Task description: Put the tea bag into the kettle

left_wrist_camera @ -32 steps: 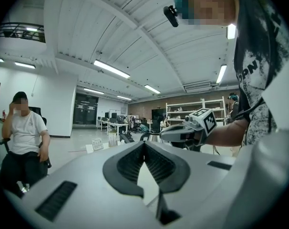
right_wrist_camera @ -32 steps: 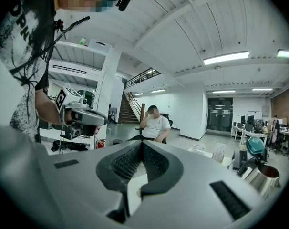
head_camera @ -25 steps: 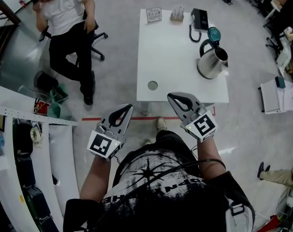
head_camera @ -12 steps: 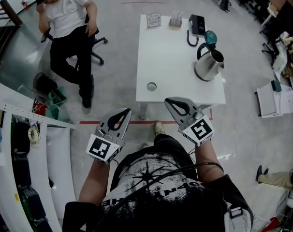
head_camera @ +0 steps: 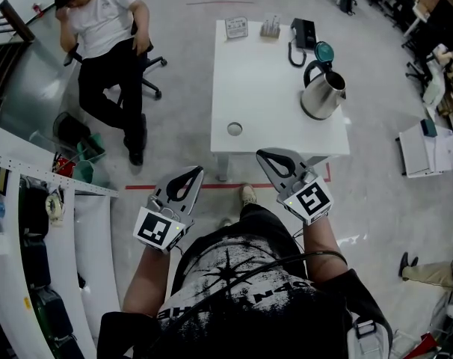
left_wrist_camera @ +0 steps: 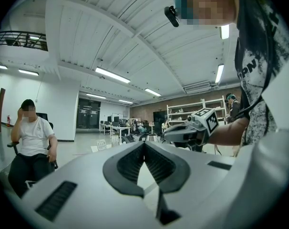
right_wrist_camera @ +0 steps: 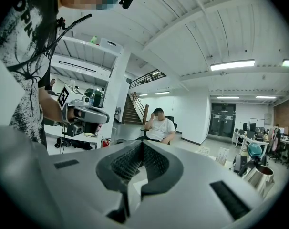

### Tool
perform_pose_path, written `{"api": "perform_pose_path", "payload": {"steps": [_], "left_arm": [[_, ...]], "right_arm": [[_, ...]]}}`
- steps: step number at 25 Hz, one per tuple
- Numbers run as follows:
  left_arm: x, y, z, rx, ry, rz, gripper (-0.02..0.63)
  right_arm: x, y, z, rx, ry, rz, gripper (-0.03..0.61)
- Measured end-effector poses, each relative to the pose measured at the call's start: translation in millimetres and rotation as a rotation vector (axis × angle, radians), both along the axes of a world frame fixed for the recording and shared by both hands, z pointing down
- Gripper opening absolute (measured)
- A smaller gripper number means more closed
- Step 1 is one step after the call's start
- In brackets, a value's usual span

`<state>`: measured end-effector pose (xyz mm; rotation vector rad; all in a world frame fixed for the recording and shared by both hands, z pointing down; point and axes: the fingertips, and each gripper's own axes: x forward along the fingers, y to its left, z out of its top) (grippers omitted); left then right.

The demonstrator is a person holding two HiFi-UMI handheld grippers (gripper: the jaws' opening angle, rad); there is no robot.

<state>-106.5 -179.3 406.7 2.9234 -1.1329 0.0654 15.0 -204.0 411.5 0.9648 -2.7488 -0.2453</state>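
Standing short of the white bench (head_camera: 264,88), the person holds both tongs in front of the body, pointed toward it.

Head view: the left tongs (head_camera: 195,170) hang over the floor. The right tongs (head_camera: 265,154) show with their tip against the bench's near edge. The two are well apart. The steel kettle (head_camera: 322,96) stands on the right part of the bench with its teal lid (head_camera: 328,51) flipped open. It is apart from the black kettle base (head_camera: 307,30) at the far edge. Also at that edge are a small holder (head_camera: 270,26) of pale packets and, just beside it, a card (head_camera: 236,28). Whether the packets are tea bags is too small to tell. This view alone gives the layout of the bench, a round disc (head_camera: 235,129) near its front left, and a red tape line (head_camera: 144,188) on the floor.

Left gripper view: the jaws are pressed together at the tips with nothing between them. The right tongs appear alongside, and a seated person (head_camera: 107,28) is at the left.

Right gripper view: the jaws are likewise pressed together and empty. Of the two gripper views, only this one shows the kettle, low at the right with its lid raised. It also shows a staircase (right_wrist_camera: 130,111) behind the seated person.
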Motion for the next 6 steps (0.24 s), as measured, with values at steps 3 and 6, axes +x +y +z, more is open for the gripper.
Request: {"api": "perform_pose_path", "payload": {"steps": [3, 6], "left_arm": [[-0.3, 2.2, -0.9, 0.000, -0.005, -0.004, 0.011], [0.9, 4.2, -2.4, 0.004, -0.005, -0.004, 0.011]], "right_arm": [[0.0, 1.5, 0.2, 0.005, 0.001, -0.005, 0.009], [1.3, 3.3, 1.2, 0.004, 0.000, -0.005, 0.009]]}}
